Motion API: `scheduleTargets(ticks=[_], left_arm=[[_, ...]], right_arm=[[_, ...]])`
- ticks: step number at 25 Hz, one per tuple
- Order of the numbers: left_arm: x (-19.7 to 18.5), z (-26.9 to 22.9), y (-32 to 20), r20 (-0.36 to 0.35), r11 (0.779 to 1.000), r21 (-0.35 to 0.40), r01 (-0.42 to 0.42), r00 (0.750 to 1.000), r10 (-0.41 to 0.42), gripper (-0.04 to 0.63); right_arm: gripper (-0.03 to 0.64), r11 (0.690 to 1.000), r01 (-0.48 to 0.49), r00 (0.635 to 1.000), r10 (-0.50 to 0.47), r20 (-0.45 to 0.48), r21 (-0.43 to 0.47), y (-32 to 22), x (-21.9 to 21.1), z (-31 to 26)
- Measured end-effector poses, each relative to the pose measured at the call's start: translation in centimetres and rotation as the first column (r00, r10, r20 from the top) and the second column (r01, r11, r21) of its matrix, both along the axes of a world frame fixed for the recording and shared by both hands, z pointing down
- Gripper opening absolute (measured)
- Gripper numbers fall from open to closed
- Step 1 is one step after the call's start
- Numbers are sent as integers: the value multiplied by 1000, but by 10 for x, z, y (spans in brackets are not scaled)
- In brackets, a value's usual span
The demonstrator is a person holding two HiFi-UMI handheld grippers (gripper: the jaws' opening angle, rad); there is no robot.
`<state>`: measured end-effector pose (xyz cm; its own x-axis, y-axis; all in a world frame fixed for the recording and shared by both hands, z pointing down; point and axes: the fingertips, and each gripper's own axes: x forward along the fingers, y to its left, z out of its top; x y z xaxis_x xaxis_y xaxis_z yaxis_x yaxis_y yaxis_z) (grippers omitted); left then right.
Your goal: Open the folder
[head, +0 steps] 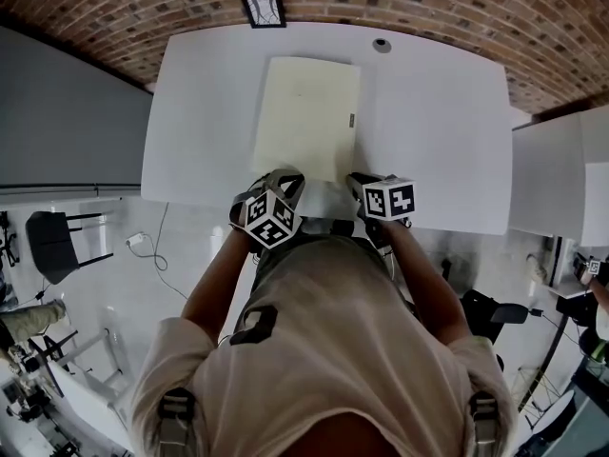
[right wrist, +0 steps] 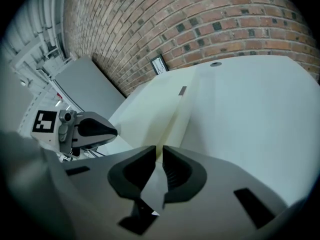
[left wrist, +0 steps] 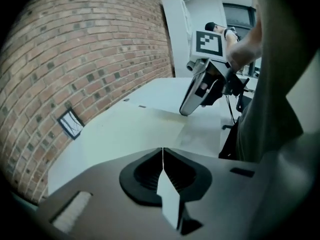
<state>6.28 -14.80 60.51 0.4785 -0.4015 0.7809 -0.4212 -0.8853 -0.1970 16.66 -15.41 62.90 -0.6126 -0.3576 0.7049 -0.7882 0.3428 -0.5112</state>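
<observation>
A pale yellow folder [head: 306, 117] lies closed on the white table [head: 428, 122], its long side running away from me. My left gripper [head: 284, 181] is at the folder's near left corner. In the left gripper view [left wrist: 162, 154] its jaws meet in a hairline with a thin pale edge of the cover in the seam. My right gripper [head: 363, 185] hangs at the near right corner. In the right gripper view [right wrist: 159, 154] its jaws stand a narrow slit apart, and the folder [right wrist: 155, 109] shows beyond them, not pinched. A small dark tab [head: 351, 119] sits on the folder's right edge.
A small round fitting [head: 382, 45] sits near the table's far edge. A framed picture [head: 264, 9] leans against the brick wall behind. A white cabinet [head: 561, 179] stands to the right and a dark chair [head: 52, 241] to the left on the floor.
</observation>
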Motion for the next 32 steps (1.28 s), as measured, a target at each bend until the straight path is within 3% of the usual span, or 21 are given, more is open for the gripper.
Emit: scheduleTargets(ticks=[3, 5, 7, 10, 12, 18, 26, 32], left_arm=[[8, -13, -5, 8, 996, 79, -49, 999, 49, 36], [14, -16, -7, 49, 989, 105, -101, 994, 96, 225], [20, -8, -7, 145, 977, 103, -186, 975, 170, 289], [22, 13, -13, 293, 955, 95, -282, 924, 244, 296], [24, 17, -19, 317, 951, 106, -291, 916, 245, 292], [31, 10, -8, 210, 963, 93, -252, 951, 228, 141], [31, -4, -8, 126, 973, 121, -197, 975, 181, 102], [28, -28, -17, -20, 992, 108, -59, 998, 62, 83]], right_arm=[[8, 1000, -8, 1000, 8, 4, -6, -1, 1, 0], [8, 1000, -7, 1000, 7, 2, -9, 0, 2, 1], [8, 1000, -5, 1000, 5, -5, -7, 0, 3, 1], [8, 1000, 1, 1000, -2, -14, -5, -2, 1, 1], [8, 1000, 7, 1000, -8, -20, -7, -3, 0, 1], [8, 1000, -4, 1000, 3, -16, -20, -4, 3, 2], [8, 1000, -3, 1000, 2, -30, -22, -3, 4, 4], [8, 999, 32, 995, -32, -97, 1, -2, 3, 4]])
